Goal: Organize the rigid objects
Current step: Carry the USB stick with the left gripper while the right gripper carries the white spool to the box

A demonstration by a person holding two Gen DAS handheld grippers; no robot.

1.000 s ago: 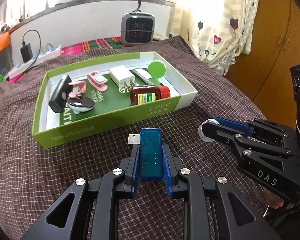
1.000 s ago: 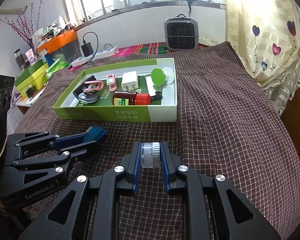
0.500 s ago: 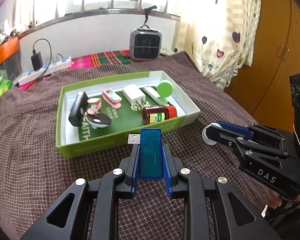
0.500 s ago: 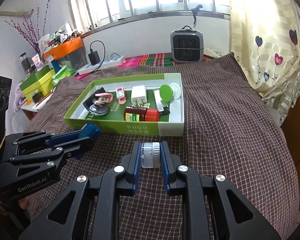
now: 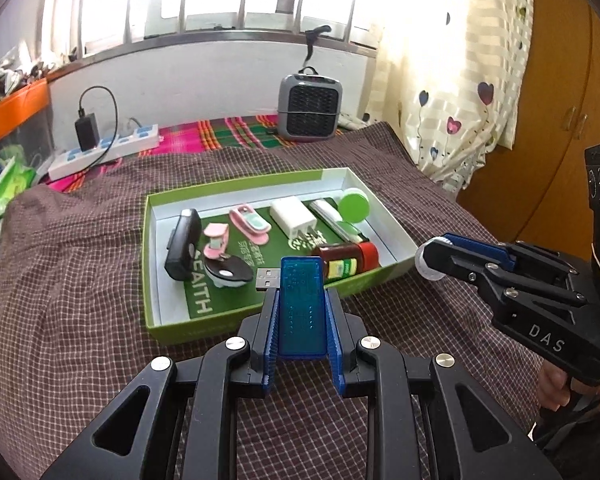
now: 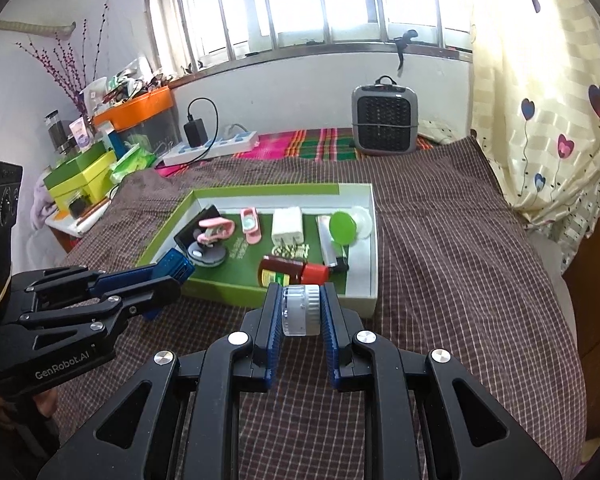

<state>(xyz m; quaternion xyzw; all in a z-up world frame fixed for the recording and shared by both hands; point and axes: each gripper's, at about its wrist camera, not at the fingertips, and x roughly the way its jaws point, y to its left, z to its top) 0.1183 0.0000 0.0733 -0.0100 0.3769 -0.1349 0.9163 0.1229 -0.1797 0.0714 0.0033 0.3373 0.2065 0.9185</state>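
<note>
My left gripper (image 5: 302, 300) is shut on a translucent blue USB stick (image 5: 302, 312), its metal plug poking out to the left, held above the near wall of the green box (image 5: 220, 322). My right gripper (image 6: 300, 300) is shut on a small white and clear round jar (image 6: 300, 310), just before the box's near wall (image 6: 236, 292). Each gripper shows in the other's view: the right (image 5: 432, 260) at the box's right corner, the left (image 6: 176, 270) at its left corner. Inside lie a brown bottle with red cap (image 5: 346, 260), a white charger (image 5: 292, 216), a green lid (image 5: 353, 211), pink clips and a black device.
The box sits on a brown checked cloth (image 6: 440, 240). A grey heater (image 6: 384, 120) and a power strip with a black plug (image 6: 212, 146) stand at the back. Cluttered boxes (image 6: 80, 176) are at the far left, a heart-print curtain (image 6: 560, 120) at the right.
Both grippers have risen with their loads and tipped upward, so the box now appears farther off and lower in both views. Their grips have not changed.
</note>
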